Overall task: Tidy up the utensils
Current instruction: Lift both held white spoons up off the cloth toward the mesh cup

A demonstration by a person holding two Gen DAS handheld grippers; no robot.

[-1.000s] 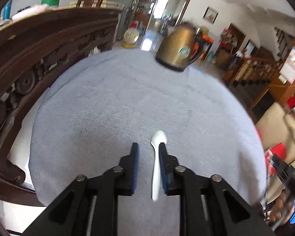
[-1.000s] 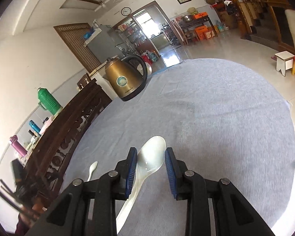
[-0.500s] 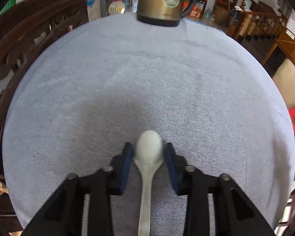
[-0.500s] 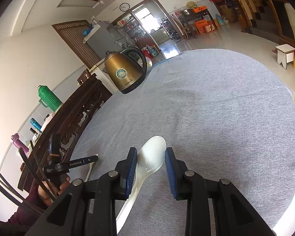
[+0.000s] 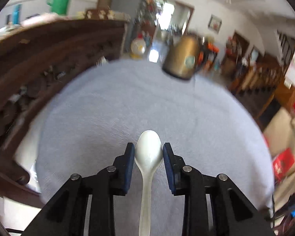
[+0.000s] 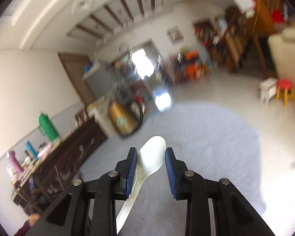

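White and shiny, a spoon (image 5: 148, 153) sat between the blue pads of the left tongs (image 5: 148, 156) near the bottom middle of the left wrist view. Both pads touched the sides of its bowl, so the left tongs held it, and its handle ran straight down to the bottom edge. Behind it lay the grey cloth of the round tabletop (image 5: 112, 106). A gold kettle (image 5: 182, 58) stood at the far edge, in the upper right of the frame.

In the right wrist view, the right tongs (image 6: 151, 160) held a second white spoon (image 6: 150, 157) at the bottom middle. This spoon was tilted, its bowl pointing up and right and its handle slanting down to the left. The same kettle (image 6: 123, 121) showed left of the middle, blurry.
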